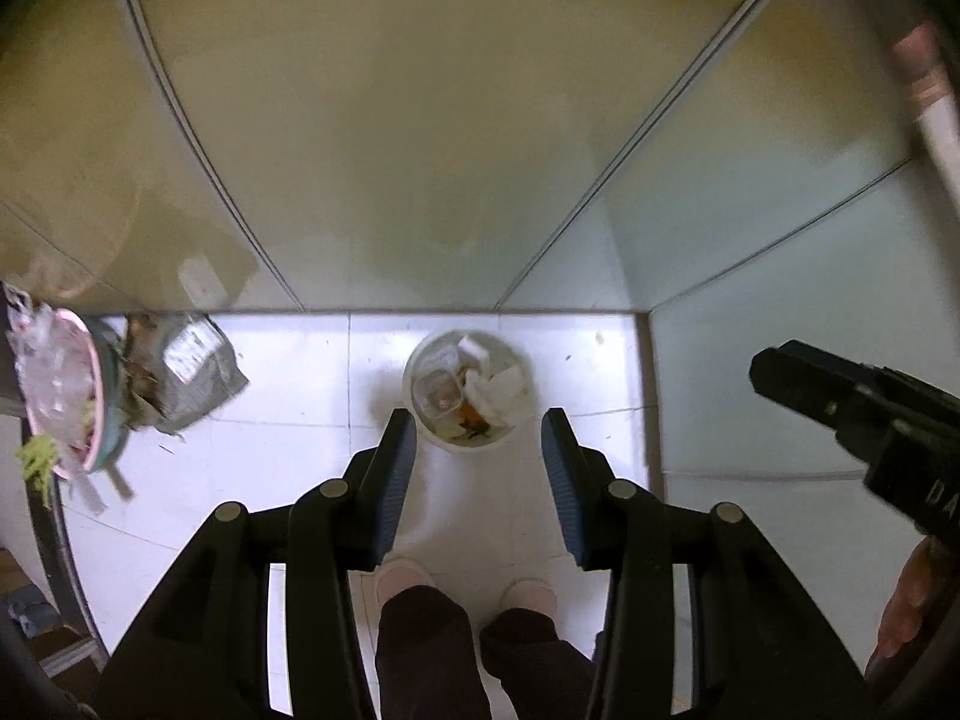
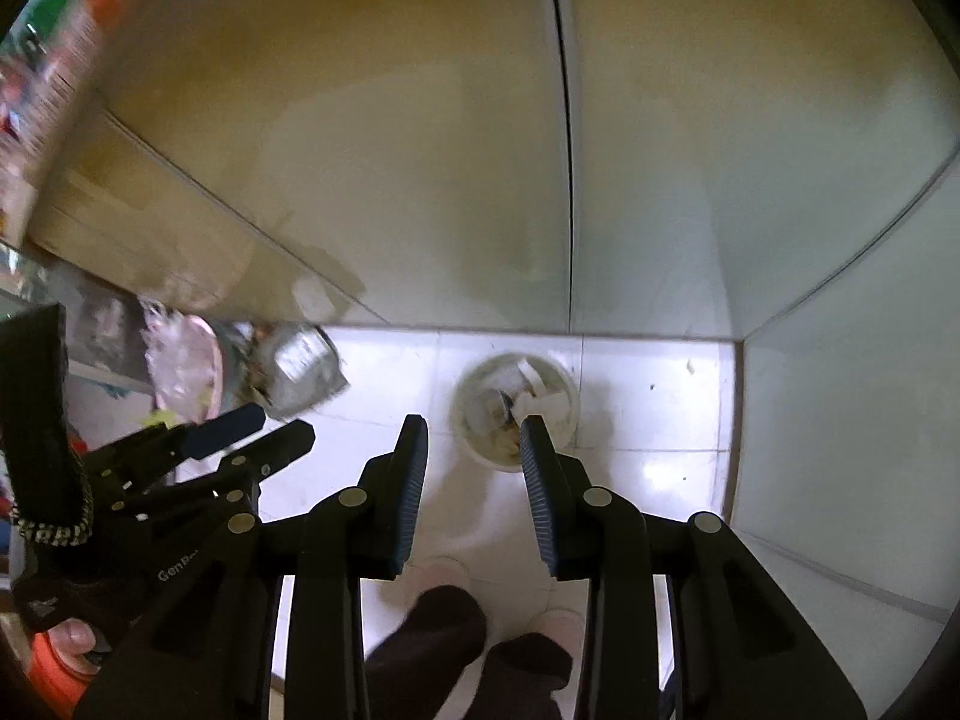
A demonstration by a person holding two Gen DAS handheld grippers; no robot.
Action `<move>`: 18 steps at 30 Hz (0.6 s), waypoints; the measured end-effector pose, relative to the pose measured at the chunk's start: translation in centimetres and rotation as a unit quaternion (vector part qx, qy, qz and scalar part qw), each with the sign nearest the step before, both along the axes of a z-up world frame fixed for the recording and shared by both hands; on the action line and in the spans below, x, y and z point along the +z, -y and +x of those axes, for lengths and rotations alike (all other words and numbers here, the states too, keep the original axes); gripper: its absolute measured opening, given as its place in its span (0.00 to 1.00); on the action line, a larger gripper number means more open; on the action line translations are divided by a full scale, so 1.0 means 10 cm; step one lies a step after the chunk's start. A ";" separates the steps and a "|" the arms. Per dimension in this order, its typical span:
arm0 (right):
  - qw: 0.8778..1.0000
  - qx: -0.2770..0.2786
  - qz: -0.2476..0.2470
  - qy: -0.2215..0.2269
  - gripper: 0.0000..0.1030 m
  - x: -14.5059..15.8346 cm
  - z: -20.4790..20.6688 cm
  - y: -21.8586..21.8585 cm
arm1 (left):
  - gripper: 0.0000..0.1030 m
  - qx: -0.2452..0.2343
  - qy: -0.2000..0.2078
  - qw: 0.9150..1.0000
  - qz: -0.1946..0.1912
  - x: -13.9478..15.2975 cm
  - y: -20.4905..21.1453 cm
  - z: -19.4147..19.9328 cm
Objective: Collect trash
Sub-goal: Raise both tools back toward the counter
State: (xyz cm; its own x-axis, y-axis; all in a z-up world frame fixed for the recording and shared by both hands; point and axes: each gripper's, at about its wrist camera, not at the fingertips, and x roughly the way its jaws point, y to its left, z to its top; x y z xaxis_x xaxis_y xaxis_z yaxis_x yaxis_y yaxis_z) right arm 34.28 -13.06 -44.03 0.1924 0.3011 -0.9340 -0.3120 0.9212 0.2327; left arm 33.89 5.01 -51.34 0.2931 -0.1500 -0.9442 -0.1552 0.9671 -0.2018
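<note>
Both wrist views look steeply down at a white tiled floor [image 1: 300, 450] with a round white trash bin [image 1: 468, 390] standing against the base of a pale cabinet front [image 1: 420, 150]. The bin is the reference for everything below. Inside it lie crumpled white tissue [image 1: 501, 393], a clear plastic container [image 1: 435, 393] and some orange and green scraps; all of it sits below the rim. The left gripper [image 1: 478, 483] hangs above the near side of the bin, jaws partly open, nothing between the blue ribbed pads [image 1: 393, 480], and it touches nothing. The right gripper [image 2: 474, 483] hangs just to the right of the left one, also above the bin's near side, jaws parted somewhat more narrowly and empty; in its own view its right finger overlaps the bin rim, well above it. To the left of the bin, well apart, a pink-rimmed bowl [image 1: 63, 396] holding crinkled clear plastic sits at the edge of a raised surface, and a grey crumpled packet [image 1: 192, 372] lies just beside it, on the bin's side. Directly nearer than the bin stand the person's two feet in pale pink slippers [image 1: 405, 579], dark trouser legs [image 1: 432, 648] above them. Both views are slightly blurred.
</note>
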 end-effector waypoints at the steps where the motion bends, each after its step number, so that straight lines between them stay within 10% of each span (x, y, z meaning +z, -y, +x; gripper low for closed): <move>1: 1.000 -0.005 0.005 0.011 0.28 0.28 -0.01 0.03 | 0.41 0.000 0.010 1.000 0.003 0.25 0.00 -0.02; 12: 0.984 -0.041 0.026 0.172 0.28 2.48 -0.33 0.17 | 0.41 -0.023 0.134 0.990 0.035 2.54 -0.05 -0.18; 18: 0.964 -0.059 0.021 0.257 0.28 3.21 -0.45 0.21 | 0.48 -0.047 0.242 0.967 0.067 3.59 -0.15 -0.27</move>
